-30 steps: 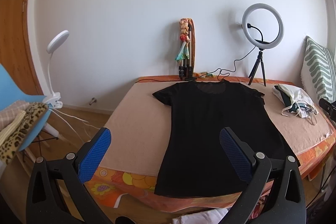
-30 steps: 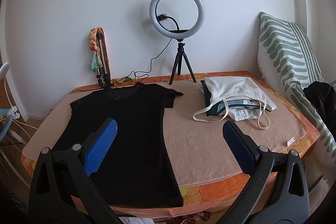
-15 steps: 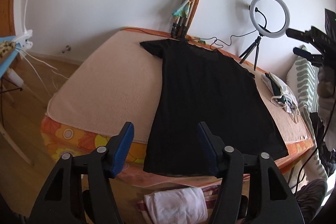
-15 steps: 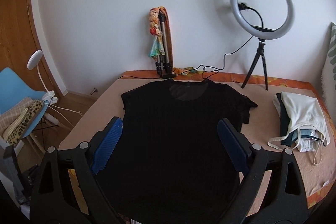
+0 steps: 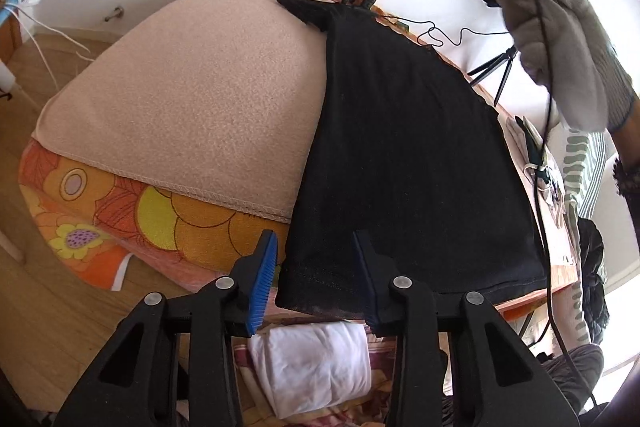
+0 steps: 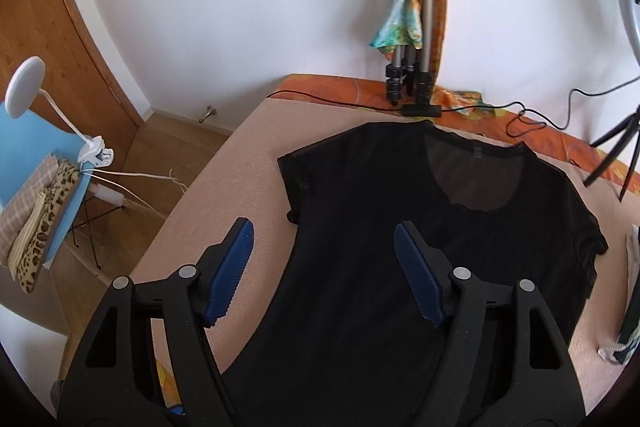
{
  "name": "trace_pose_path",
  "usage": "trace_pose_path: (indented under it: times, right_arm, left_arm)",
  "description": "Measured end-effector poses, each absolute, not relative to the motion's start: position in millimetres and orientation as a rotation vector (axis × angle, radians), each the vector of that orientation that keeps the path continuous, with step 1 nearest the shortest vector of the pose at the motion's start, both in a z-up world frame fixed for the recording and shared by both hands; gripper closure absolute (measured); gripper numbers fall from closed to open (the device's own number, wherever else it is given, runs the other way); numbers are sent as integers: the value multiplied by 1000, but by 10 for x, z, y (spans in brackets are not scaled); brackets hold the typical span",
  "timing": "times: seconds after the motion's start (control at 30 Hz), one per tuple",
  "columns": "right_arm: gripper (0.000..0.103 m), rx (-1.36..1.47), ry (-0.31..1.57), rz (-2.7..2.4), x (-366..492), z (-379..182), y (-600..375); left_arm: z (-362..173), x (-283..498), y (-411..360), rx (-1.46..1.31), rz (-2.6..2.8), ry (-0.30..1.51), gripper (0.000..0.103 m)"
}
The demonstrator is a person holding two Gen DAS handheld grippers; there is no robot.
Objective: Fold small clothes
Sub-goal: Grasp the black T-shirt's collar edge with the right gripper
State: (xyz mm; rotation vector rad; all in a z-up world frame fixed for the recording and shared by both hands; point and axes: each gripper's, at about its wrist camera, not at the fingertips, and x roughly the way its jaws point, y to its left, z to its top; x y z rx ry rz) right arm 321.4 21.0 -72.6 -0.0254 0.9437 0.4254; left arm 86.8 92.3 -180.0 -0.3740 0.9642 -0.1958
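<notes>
We hold both tools unclenched: left gripper (image 5: 312, 277) straddles the black T-shirt's (image 5: 404, 147) hem corner, right gripper (image 6: 324, 267) over its sleeve side — apparently a lengthwise fold.

Left gripper (image 5: 314, 277): black plastic arms, silver screws, blue ribbed pads (image 5: 262, 281). Right gripper (image 6: 322, 273): same black frame, silver screws, blue serrated pads (image 6: 230, 273). Grey knit glove (image 5: 560, 47), black cable (image 5: 546, 163) trailing.

Left wrist view low at hem of black shirt (image 5: 404, 147), right wrist view above (both share it)
</notes>
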Motion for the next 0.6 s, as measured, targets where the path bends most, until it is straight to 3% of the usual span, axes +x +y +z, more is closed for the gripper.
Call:
trace_pose_path:
  times: [0.13,0.27,0.43,0.6]
  right_arm:
    - [35,-65,1004,443,3632,-1068,676]
    - [37,-51,1083,465,4028,-1431,1038]
    - [37,-114,1155,453,4424,-1920,1487]
    - [40,-246,1185,373,4659,-2244,1724]
  left_arm:
    - [-1865,899,946,-390,-211,978,85]
    - [-1917,927,987,-420,-233,975,87]
    - [-1952,973,1040,-469,-240,973,99]
    - [-1936,985,973,-458,-261,965,102]
